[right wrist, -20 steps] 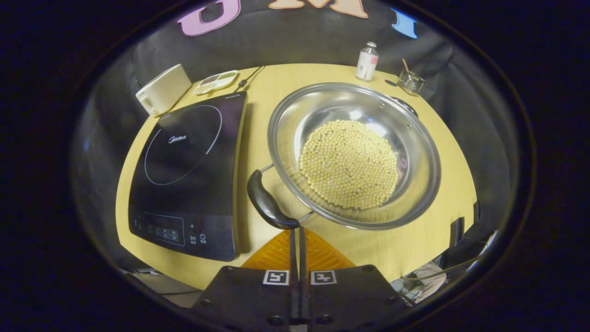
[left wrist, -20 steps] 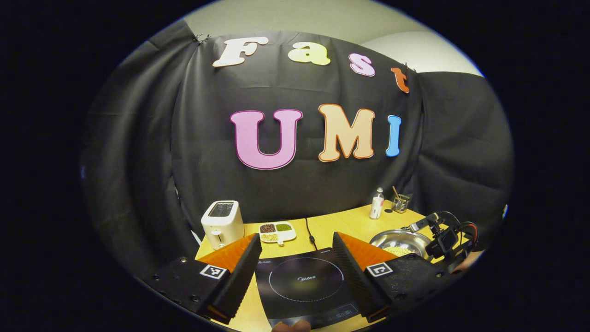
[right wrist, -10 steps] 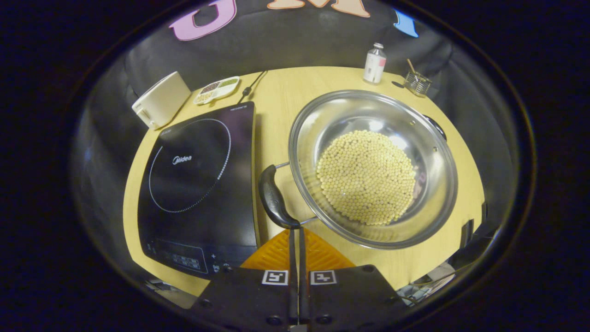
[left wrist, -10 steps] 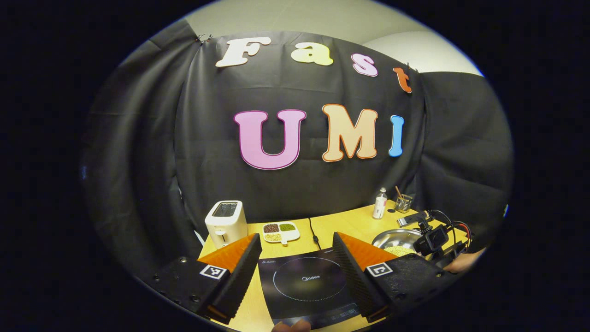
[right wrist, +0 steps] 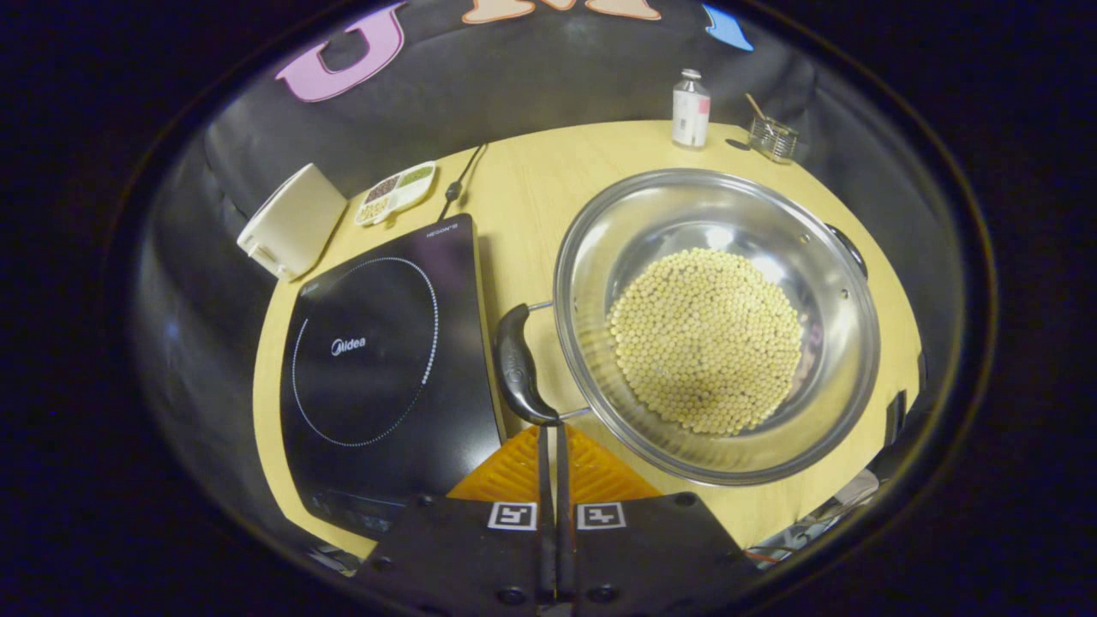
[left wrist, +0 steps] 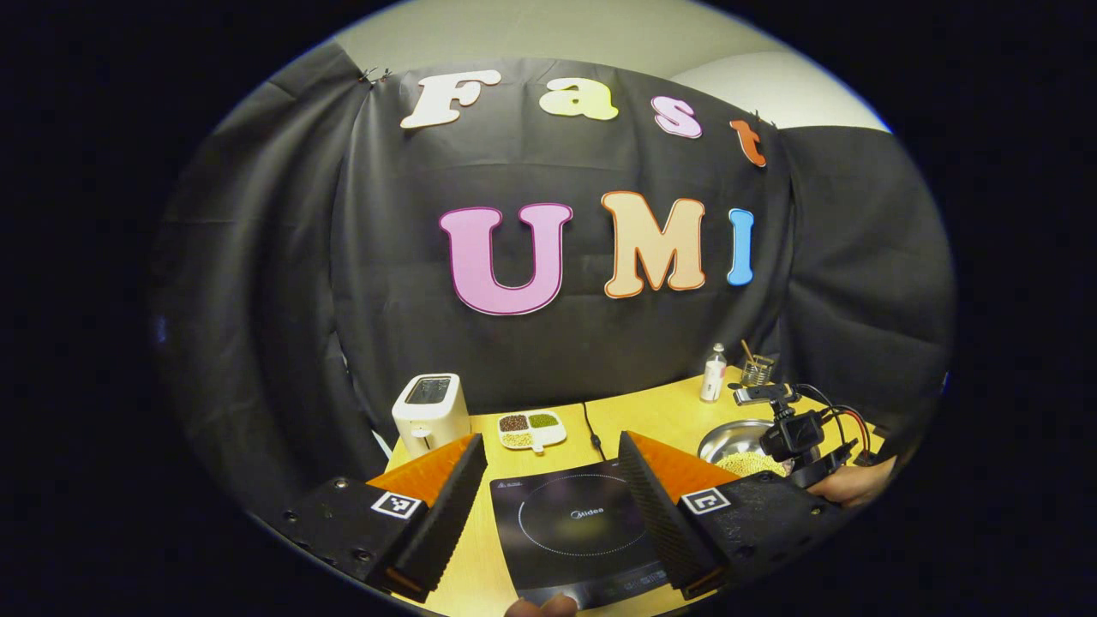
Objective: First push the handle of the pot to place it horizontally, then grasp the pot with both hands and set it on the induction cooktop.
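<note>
A steel pot [right wrist: 716, 326] filled with pale beans sits on the wooden table, right of the black induction cooktop [right wrist: 386, 351]. The pot's near black handle [right wrist: 517, 364] lies alongside the cooktop's right edge; a second handle [right wrist: 848, 248] sits on the far rim. My right gripper [right wrist: 551, 426] is shut, its tips touching the near end of that black handle. My left gripper [left wrist: 550, 439] hovers open above the cooktop [left wrist: 574, 523], holding nothing. In the left gripper view the pot [left wrist: 737, 446] lies at the right, with the right gripper [left wrist: 793, 437] and a hand [left wrist: 848, 484] over it.
A white toaster [left wrist: 431, 411] and a divided dish of beans [left wrist: 531, 428] stand behind the cooktop, with its cord [left wrist: 591, 428] running back. A small bottle [right wrist: 690, 110] and a glass jar [right wrist: 771, 139] stand at the table's far right.
The right gripper, still shut, has pushed the handle's near end; the pot has turned, so the handle swung from slanted to lying along the cooktop's edge. The left gripper stayed open, almost still.
</note>
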The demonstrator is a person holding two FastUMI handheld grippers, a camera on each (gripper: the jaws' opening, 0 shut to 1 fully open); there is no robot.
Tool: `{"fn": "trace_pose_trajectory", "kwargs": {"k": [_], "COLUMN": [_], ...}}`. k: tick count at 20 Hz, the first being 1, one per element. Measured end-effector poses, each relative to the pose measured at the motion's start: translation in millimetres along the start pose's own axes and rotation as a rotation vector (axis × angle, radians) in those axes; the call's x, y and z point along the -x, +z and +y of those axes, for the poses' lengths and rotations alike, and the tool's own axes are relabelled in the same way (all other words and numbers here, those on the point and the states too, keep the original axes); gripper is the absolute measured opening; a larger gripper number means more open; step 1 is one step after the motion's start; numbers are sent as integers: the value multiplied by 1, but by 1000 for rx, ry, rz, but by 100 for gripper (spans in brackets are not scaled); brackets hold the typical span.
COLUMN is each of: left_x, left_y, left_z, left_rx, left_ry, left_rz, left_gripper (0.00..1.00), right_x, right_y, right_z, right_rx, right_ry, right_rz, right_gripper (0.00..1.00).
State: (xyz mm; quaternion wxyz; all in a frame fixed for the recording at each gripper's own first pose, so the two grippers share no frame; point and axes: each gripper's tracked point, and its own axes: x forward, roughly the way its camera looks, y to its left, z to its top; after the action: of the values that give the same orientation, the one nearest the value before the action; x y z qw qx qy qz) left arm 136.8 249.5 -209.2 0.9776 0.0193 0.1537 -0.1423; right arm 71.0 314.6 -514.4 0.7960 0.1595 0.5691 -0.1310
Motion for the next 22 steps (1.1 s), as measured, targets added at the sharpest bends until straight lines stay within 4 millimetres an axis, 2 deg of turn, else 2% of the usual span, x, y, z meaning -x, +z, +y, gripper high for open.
{"fn": "trace_pose_trajectory", "kwargs": {"k": [2,3,6,7,9,11,14,17,20,22], "left_x": [2,2,0,0,-2,-4,-10,-18,-29,-37], "left_y": [2,4,4,5,3,-3,-14,-21,-31,-31], "left_z": [-1,-2,-15,-21,-33,-51,-79,-104,-136,-153], "left_rx": [-10,-14,-10,-5,3,20,37,70,113,127], "left_ry": [4,2,-23,-34,-59,-94,-140,-137,-131,-112], "left_rz": [-1,-3,1,3,17,41,96,145,199,218], "left_gripper": [94,94,94,94,94,95,95,95,94,95], "right_x": [3,6,23,29,41,53,69,82,89,85], "right_y": [0,0,10,14,24,33,54,71,97,111], "right_z": [1,4,4,2,-9,-31,-68,-98,-138,-158], "right_rx": [3,1,2,-3,-19,-23,19,48,76,94], "right_ry": [13,34,93,107,114,87,41,31,6,19], "right_rz": [2,-5,-63,-86,-137,-187,-281,-324,-373,-376], "right_gripper": [0,3,0,3,0,2,0,5,18,29]}}
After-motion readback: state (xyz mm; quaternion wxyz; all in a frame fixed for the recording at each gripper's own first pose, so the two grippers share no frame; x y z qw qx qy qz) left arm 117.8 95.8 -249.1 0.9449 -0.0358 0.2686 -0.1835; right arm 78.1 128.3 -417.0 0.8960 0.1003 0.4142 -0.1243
